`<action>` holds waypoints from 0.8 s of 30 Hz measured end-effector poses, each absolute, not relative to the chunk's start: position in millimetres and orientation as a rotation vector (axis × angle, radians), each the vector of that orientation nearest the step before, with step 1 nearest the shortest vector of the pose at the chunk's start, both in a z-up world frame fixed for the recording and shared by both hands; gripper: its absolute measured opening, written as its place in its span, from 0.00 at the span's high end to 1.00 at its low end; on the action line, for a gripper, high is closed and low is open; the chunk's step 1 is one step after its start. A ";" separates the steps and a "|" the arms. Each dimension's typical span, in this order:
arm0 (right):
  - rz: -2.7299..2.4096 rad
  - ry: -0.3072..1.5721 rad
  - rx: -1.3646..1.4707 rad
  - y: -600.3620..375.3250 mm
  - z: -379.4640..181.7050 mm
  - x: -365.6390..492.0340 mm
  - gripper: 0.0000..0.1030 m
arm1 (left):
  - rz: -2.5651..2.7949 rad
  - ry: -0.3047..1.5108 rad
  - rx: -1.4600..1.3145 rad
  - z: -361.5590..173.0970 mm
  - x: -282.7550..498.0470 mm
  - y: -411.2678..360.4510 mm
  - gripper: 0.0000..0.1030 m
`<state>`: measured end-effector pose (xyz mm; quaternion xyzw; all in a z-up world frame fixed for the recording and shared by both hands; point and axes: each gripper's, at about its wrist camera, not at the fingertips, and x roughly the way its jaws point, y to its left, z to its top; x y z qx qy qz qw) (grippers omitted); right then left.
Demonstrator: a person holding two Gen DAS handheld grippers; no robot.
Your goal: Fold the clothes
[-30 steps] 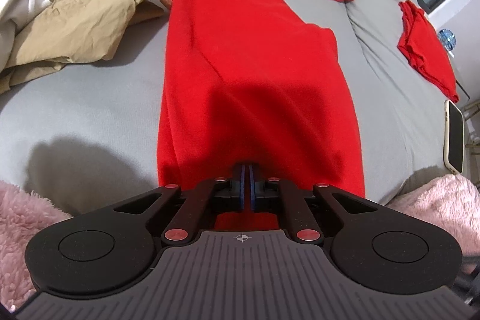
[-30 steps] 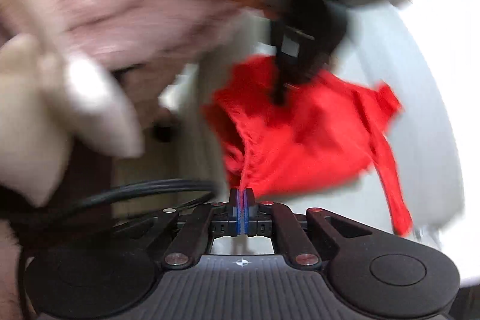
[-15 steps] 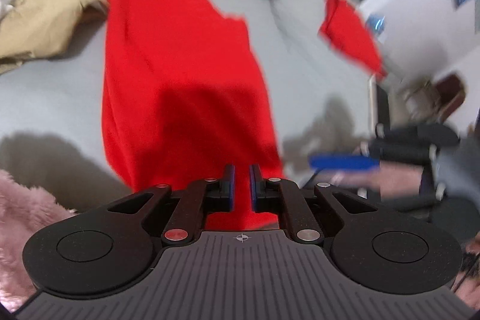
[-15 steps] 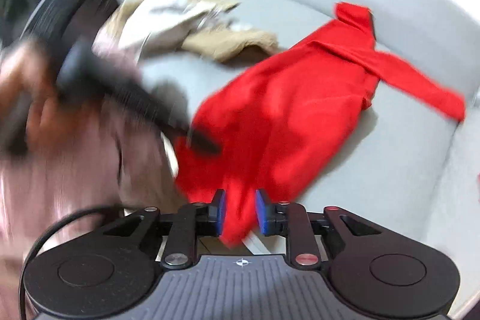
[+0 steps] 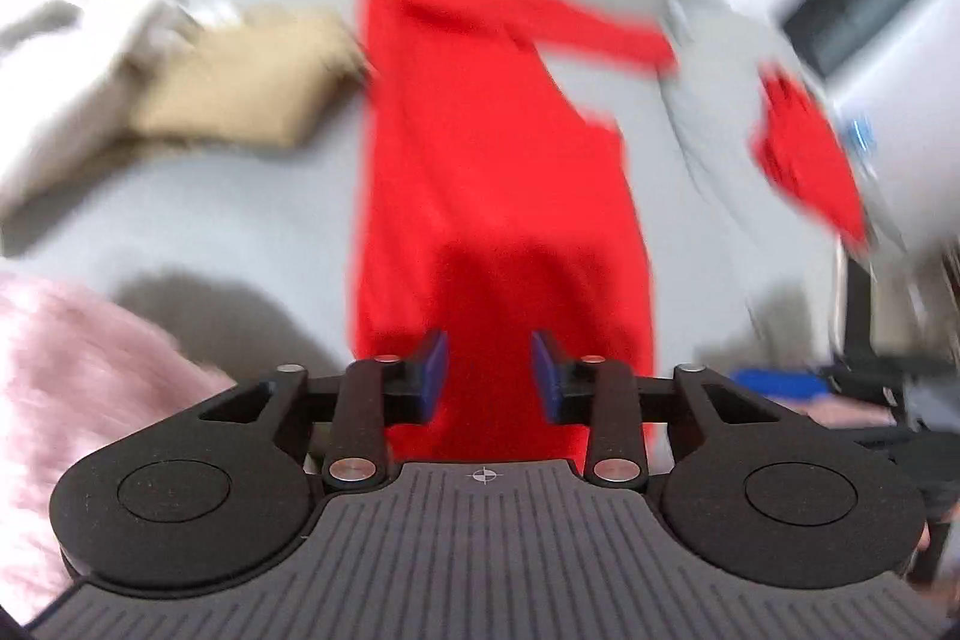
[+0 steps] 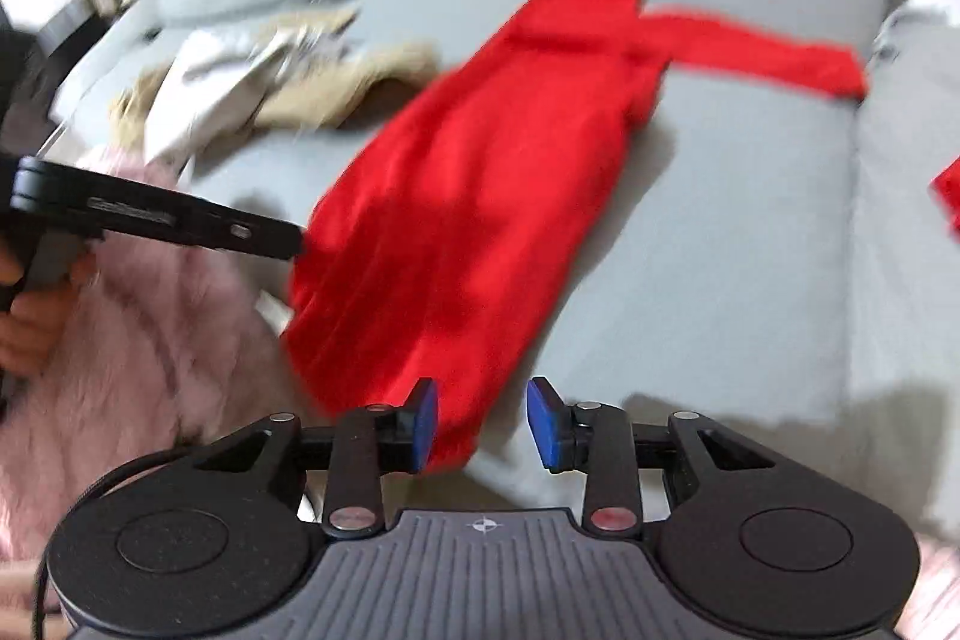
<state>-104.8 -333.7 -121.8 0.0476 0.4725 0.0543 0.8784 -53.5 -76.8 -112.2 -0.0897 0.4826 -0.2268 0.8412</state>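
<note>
Left wrist view: my left gripper [image 5: 489, 379] hangs over the near hem of the dress [image 5: 480, 172], jaws spread, nothing between the pads.
Far left: pink fleece [image 5: 72, 388] at my side; a tan and white heap [image 5: 180, 88] on the sofa [image 5: 228, 220], just beside the dress.
Dress: long and red, flat on the grey seat, hem towards me, top against the backrest, one sleeve [image 5: 588, 28] out to the right.
Far right: small red cloth [image 5: 804, 160] on the next cushion, well apart.
Right wrist view: my right gripper [image 6: 482, 424] is also wide open and empty, over the hem's right corner; the left tool's black body shows at the left edge.
Change: a second ago both grippers were clamped on the hem; half a second ago they were parting; now both have let go and the dress lies straight.
Step in hand: likely the first fold, judging by the flat lay.
How to do it well: I would take each hem corner with one layer pair only, lift together, carry the hem evenly to the shoulders, and tuck the stray sleeve in first so it does not bunch.
Blur: both views smear, so fine creases are beyond telling.
</note>
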 end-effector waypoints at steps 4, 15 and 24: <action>0.065 0.931 0.312 -354.8 -135.1 -96.4 0.53 | -0.428 1.084 -0.267 -135.5 -27.8 -78.9 0.60; 0.084 0.894 0.523 -359.0 -185.9 -73.5 0.91 | -0.422 1.129 -0.188 -160.6 -1.5 -95.6 0.95; 0.047 0.955 0.597 -366.9 -147.0 -95.5 0.97 | -0.418 1.204 -0.370 -138.0 -21.0 -69.4 0.99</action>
